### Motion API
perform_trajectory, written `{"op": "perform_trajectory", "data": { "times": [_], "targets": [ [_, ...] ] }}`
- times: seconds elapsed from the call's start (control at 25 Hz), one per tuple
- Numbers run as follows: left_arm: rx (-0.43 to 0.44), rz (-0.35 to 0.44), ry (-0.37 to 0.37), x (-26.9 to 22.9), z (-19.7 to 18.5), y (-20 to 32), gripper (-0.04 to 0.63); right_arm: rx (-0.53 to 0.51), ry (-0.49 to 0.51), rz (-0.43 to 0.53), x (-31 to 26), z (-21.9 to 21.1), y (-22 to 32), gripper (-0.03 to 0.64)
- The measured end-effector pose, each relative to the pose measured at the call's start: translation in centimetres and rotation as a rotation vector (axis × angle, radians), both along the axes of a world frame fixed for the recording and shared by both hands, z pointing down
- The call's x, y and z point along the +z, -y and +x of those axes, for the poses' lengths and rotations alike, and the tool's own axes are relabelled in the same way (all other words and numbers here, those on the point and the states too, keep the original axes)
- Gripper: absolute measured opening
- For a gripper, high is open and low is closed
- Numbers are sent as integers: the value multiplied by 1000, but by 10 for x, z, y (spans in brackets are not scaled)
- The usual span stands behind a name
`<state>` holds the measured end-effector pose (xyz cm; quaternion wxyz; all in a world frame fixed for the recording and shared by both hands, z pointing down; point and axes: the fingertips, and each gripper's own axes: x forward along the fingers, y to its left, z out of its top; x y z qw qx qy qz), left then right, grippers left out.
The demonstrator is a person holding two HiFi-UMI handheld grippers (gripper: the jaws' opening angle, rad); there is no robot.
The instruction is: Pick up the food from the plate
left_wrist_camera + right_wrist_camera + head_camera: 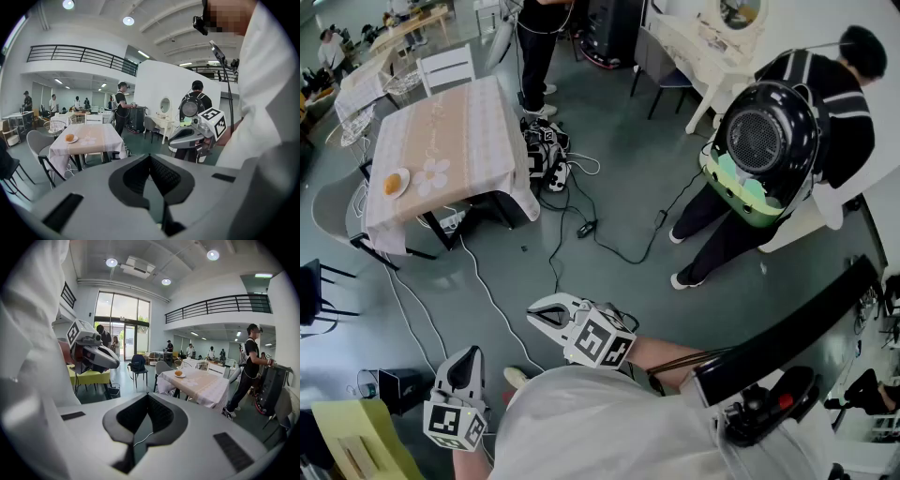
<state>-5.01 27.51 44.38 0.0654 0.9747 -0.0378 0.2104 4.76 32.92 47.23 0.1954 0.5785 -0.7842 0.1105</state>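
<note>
Left tongs (470, 356) at 7 o'clock in the head view, pressed together, nothing between them. Right tongs (546, 315) near 6 o'clock, likewise pressed together and empty. Both sit low by the body, well apart from the bench (478, 131) at 10 o'clock. Food (393, 184), round, orange-brown, possibly a bun, lies on a white plate (405, 174) at the bench's 9 o'clock edge. Cables (581, 225) trail across the floor (628, 169). A person (787, 141) with a backpack stands at 2 o'clock.
</note>
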Motion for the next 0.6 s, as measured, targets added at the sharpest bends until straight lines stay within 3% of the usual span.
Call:
{"op": "perform_trajectory", "data": {
  "times": [0.6],
  "targets": [
    [-81, 1, -7, 3, -13, -15, 9, -52, 10, 12, 2, -3, -20, 12]
  ]
}}
